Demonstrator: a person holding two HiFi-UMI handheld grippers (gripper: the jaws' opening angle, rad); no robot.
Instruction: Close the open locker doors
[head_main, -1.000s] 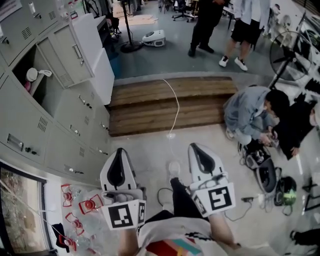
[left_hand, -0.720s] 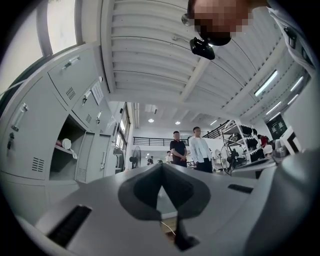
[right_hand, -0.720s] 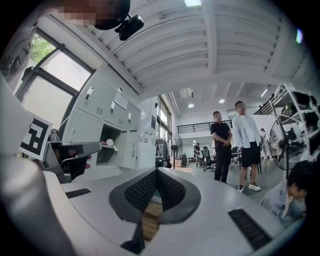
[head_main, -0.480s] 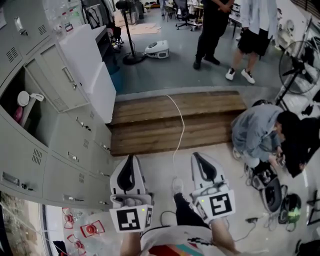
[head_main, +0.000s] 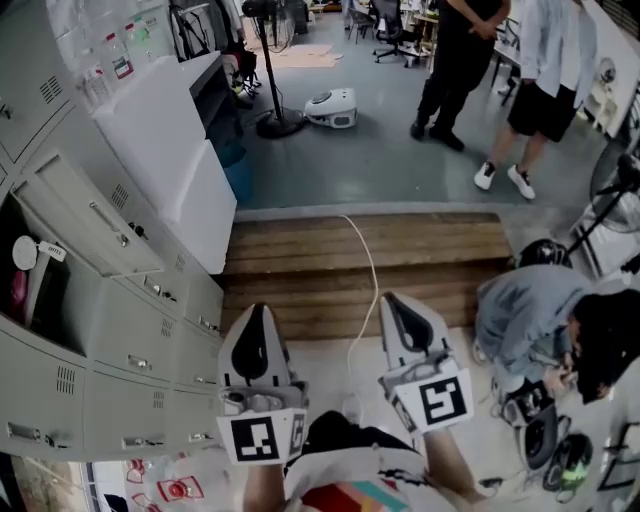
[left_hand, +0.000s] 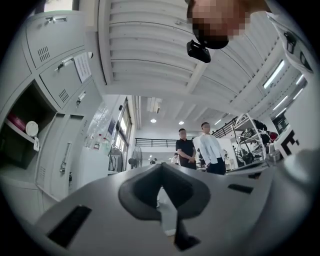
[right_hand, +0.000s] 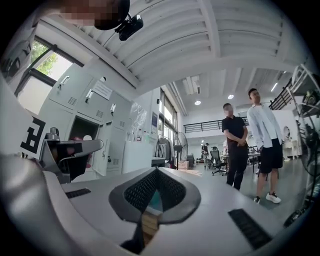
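Lockers (head_main: 130, 360) line the left, one door (head_main: 90, 220) swung out beside its open compartment (head_main: 45, 295). Straight ahead lies a wooden step (head_main: 440, 245), with a cable (head_main: 372, 265) trailing across it. A person (head_main: 525, 320) crouches right of it. Beyond it, one person (head_main: 455, 60) stands beside another (head_main: 545, 80).

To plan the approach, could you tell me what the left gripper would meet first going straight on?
Nothing near, it seems: the left gripper points over the wooden steps into open room. The open locker door lies off to its left; a standing fan is far ahead, depth unclear.
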